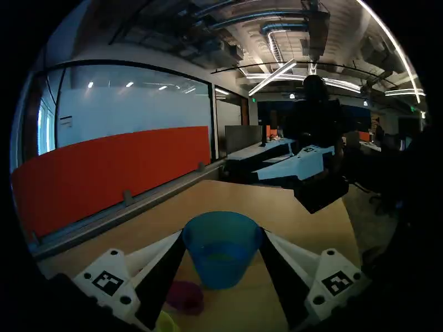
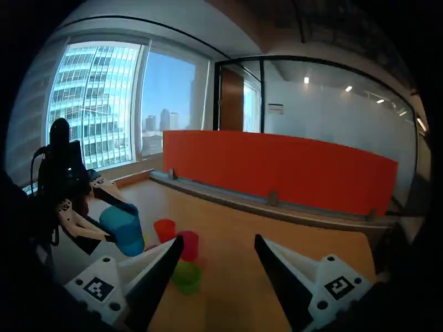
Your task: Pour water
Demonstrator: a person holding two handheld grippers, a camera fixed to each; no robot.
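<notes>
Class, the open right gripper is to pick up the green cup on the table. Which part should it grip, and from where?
Probably the green cup by its side wall, one finger on each side, right gripper coming in low from the near side: it stands upright, mouth up, and the pink cup crowds its far side.

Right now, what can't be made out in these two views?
- Left gripper view: whether the blue cup holds water; its tinted wall is too dim.
- Left gripper view: green cup, cut off by the bottom edge.
- Left gripper view: pink cup, partly behind a finger of the left gripper.
- Right gripper view: who holds the left gripper; just a dark shape against the bright window.
</notes>
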